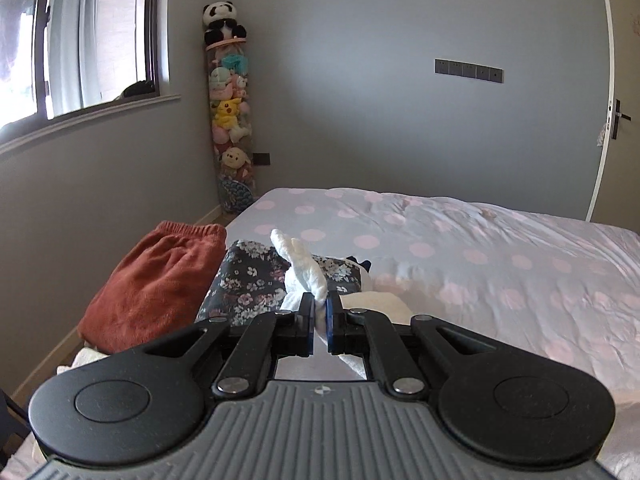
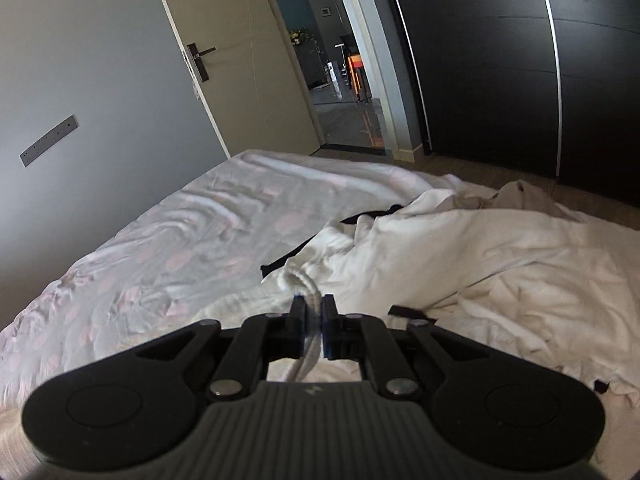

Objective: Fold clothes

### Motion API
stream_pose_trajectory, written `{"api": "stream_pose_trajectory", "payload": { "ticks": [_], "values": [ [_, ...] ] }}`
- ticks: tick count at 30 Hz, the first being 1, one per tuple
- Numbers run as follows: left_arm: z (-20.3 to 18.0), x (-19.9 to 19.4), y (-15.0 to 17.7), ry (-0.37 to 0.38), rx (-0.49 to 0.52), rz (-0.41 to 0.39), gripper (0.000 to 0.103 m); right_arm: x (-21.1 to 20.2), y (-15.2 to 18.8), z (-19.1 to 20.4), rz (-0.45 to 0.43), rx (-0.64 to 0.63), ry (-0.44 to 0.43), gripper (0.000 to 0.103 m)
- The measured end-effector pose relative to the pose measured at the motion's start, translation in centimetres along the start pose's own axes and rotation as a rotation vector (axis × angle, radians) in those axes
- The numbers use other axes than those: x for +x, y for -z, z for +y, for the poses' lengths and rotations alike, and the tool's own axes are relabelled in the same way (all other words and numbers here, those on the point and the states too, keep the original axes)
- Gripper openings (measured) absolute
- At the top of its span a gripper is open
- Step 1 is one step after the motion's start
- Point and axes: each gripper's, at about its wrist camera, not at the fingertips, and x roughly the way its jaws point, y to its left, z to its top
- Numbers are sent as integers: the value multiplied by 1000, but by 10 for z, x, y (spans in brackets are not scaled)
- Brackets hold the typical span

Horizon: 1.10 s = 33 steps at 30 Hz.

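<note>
Your left gripper [image 1: 319, 307] has its jaws pressed onto a bunched edge of a white garment [image 1: 303, 268], which stands up in a twisted fold just ahead of the fingertips. Your right gripper [image 2: 314, 312] is pinching white cloth too — a narrow band runs back between the jaws toward the handle, with more of it rumpled just beyond the tips. Whether both hold the same piece cannot be told from either view, though it looks likely.

Past the left jaws, and off to their left, a rust-red folded item [image 1: 160, 276] and a dark floral folded piece [image 1: 248, 280] lie side by side on the dotted bedsheet [image 1: 480, 264]; these look already done. Beyond and to the right of the right jaws a heap of white laundry [image 2: 460, 248] waits, with a strip of dark fabric [image 2: 296, 254] showing at its near edge.

The step in hand seems to be spreading the white garment before a fold. To do it well, draw your hands apart until the edge between them goes taut and level, so the twist ahead of the left jaws opens out. Keep both pinches firm; thick, soft cloth can creep from the pads. Lay it onto the bare sheet ahead of the jaws, well away from the finished pieces, and avoid dragging the heap along with it.
</note>
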Motion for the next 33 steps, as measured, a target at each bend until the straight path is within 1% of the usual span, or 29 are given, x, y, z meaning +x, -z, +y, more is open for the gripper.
{"api": "stream_pose_trajectory", "payload": {
  "ticks": [4,7,10,11,13,15,18,21,25,29,33],
  "values": [
    [5,-19,15,10,13,21,4,-24,-16,-6,-68,-27,7,9],
    [9,-35,27,9,3,36,4,-43,-27,-9,-121,-48,12,9],
    [12,-40,41,-4,8,80,4,-54,-34,-7,-160,-82,18,9],
    [11,-36,48,-10,22,105,4,-55,-35,-5,-168,-99,23,9],
    [6,-27,60,-23,50,153,4,-41,-35,1,-154,-122,38,9],
    [1,-10,72,-31,54,204,4,-27,-34,7,-139,-145,54,9],
    [-9,19,91,-44,62,273,4,8,-27,21,-106,-209,100,9],
    [-23,47,101,-64,89,315,4,42,-23,32,-66,-264,131,9],
    [-44,87,98,-72,92,358,4,87,-20,48,-35,-356,175,9],
    [-67,125,98,-74,110,386,4,132,-21,65,-13,-403,219,9],
    [-85,165,103,-57,122,451,4,177,-12,77,41,-437,263,9]
  ]
}}
